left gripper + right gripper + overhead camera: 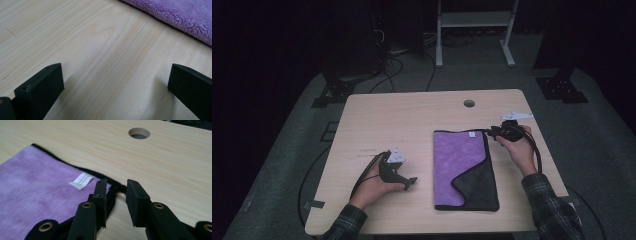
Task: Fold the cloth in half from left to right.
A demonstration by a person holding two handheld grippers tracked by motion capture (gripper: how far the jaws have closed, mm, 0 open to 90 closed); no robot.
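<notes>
The high view looks forward and down from above the near edge of the worktop (412,115), taking in all of it. The left gripper view sits low and close over bare wood, facing the purple cloth (180,17). The right gripper view, equally close, faces the cloth's far right corner and the worktop's round hole (139,133); all three views share that cloth.

The tongs (115,87) stand wide apart, low over bare counter (100,50); a purple cloth (180,17) lies at the far right
</notes>
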